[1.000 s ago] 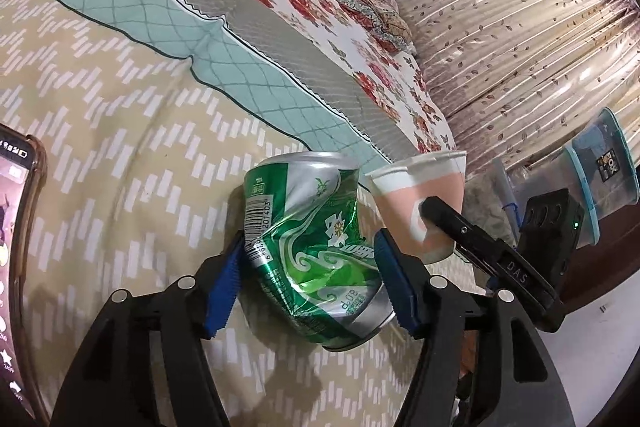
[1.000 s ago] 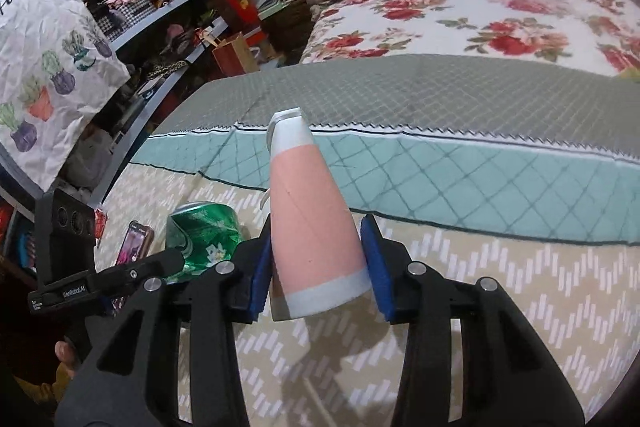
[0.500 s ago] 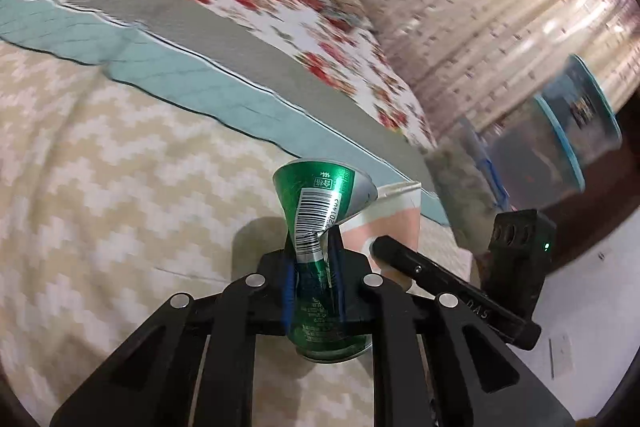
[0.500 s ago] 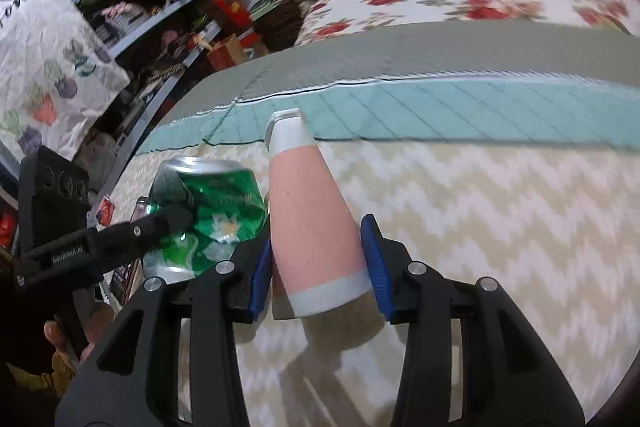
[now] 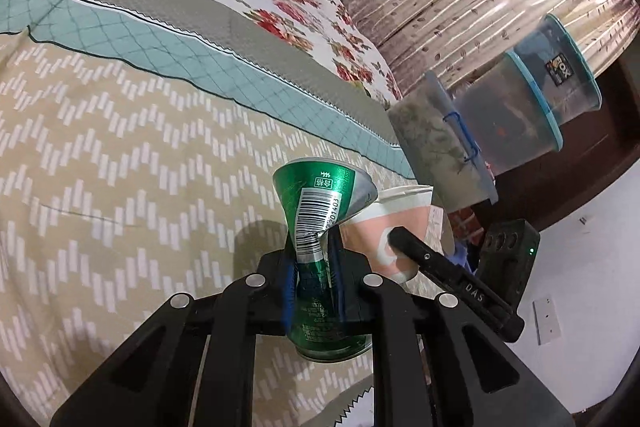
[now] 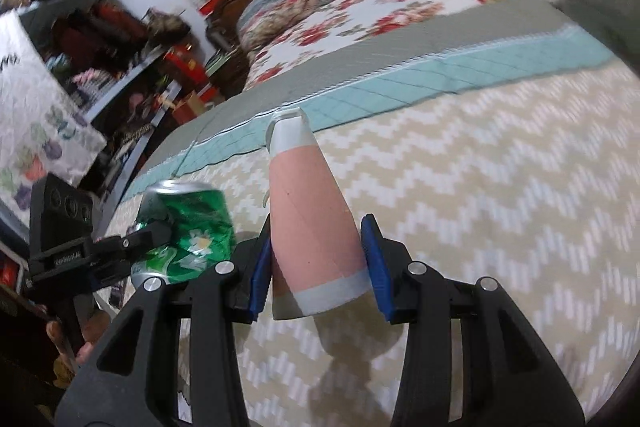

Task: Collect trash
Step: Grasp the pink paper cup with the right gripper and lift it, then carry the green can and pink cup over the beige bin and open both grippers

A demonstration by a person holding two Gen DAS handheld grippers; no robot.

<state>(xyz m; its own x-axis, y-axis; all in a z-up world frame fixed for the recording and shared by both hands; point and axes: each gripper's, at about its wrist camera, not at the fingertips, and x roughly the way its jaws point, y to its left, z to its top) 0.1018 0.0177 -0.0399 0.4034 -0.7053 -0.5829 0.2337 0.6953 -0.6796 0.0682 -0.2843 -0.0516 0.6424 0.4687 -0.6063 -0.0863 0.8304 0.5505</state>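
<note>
Left tongs (image 5: 313, 277) clamped nearly shut on the green can (image 5: 320, 227), crushing its waist. Right tongs (image 6: 316, 267) sit half open, pads gripping the pink paper cup (image 6: 310, 223). Both pieces hang just above the bed (image 5: 120, 147), side by side. Best kept squeezed and level, apart from each other, until a bin turns up; none shows here.
</note>
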